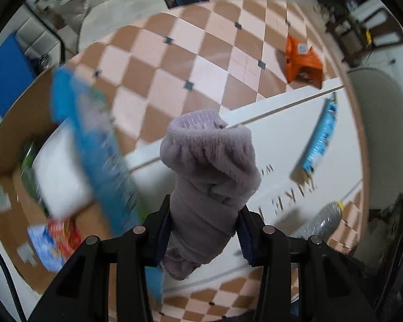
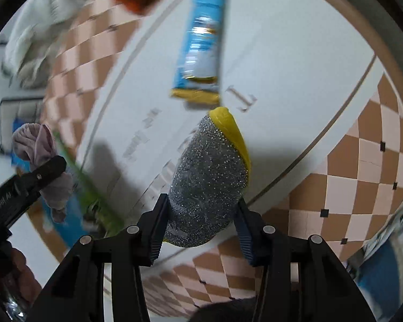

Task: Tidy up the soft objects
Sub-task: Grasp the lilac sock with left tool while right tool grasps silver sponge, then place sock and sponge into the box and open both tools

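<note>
Left wrist — sock (image 1: 209,166) inside hand-held gripper (image 1: 204,230)

Grey capital letters on the white mat (image 1: 295,134) — roughly "AKE" — are only partly legible; smaller script beside them, and print on the blue packet (image 2: 201,35) nearby, blur beyond reading.

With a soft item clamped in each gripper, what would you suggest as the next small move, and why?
I would probably carry the left gripper leftward and lower its purple sock toward the cardboard box, which already holds packets. The sock is lifted clear of the white board, so nothing seems to block it. The right gripper can hold its sponge meanwhile.
</note>
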### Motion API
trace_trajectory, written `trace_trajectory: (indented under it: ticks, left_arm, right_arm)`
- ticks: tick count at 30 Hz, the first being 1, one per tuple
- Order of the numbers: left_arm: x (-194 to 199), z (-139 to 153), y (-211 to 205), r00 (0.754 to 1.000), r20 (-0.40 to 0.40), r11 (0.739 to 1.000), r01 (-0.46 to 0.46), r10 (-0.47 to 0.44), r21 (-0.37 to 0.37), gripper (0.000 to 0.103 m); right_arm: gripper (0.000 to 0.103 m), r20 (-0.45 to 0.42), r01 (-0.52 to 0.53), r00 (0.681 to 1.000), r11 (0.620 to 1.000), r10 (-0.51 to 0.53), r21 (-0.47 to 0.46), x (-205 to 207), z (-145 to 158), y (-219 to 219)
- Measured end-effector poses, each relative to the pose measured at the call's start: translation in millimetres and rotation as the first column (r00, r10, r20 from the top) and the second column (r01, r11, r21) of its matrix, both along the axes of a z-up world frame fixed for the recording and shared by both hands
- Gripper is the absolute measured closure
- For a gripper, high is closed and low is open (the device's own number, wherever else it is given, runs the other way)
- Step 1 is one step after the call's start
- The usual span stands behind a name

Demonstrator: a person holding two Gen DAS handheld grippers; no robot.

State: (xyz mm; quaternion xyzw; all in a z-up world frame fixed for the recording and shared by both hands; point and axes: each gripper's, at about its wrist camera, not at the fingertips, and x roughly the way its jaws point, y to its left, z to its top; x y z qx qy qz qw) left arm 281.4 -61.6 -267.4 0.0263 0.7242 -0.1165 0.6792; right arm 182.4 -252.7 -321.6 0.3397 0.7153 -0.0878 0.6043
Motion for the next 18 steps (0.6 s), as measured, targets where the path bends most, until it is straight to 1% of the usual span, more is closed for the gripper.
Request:
trace_trajectory:
  ticks: [2,4,5,8,10,11,12,13,16,18]
  left_arm:
    - [-15,20,24,0.999,0.014,0.998,-0.049,0.05,-0.049,0.063]
    - [-14,40,50,0.995,0.027,0.993,-0.089,0.092,-0.077,0.063]
    - [-21,51,65,0.993,0.035,0.989,-0.113,0.117,-0.097,0.063]
    - [-21,75,102,0.985,0.063,0.982,-0.154,0.162,-0.112,0.063]
    - [-16,91,130,0.978,0.081,0.977,-0.181,0.191,-0.115,0.063]
    - [-16,98,148,0.971,0.097,0.972,-0.208,0.219,-0.111,0.063]
    - [-12,102,162,0.966,0.109,0.969,-0.224,0.235,-0.102,0.063]
    - [-10,104,175,0.96,0.118,0.966,-0.244,0.253,-0.09,0.063]
    - [-4,102,215,0.944,0.132,0.954,-0.296,0.301,-0.055,0.063]
    - [2,93,244,0.931,0.131,0.94,-0.34,0.34,-0.024,0.063]
  right_arm:
    - [0.054,0.039,-0.055,0.998,0.998,0.054,0.005,2,19,14]
    - [0.054,0.092,-0.13,0.987,0.992,0.129,0.005,8,45,32]
    - [0.054,0.111,-0.154,0.982,0.988,0.153,0.003,12,54,36]
    - [0.054,0.18,-0.269,0.948,0.963,0.262,0.017,31,91,63]
    - [0.054,0.229,-0.365,0.907,0.931,0.353,0.01,41,117,87]
    - [0.054,0.249,-0.407,0.885,0.913,0.394,-0.001,48,129,102]
    - [0.054,0.274,-0.467,0.849,0.884,0.453,-0.015,55,142,125]
    - [0.054,0.285,-0.507,0.822,0.861,0.494,-0.033,60,149,142]
    - [0.054,0.291,-0.601,0.746,0.794,0.598,-0.091,71,159,191]
    - [0.054,0.27,-0.639,0.716,0.76,0.644,-0.119,78,153,223]
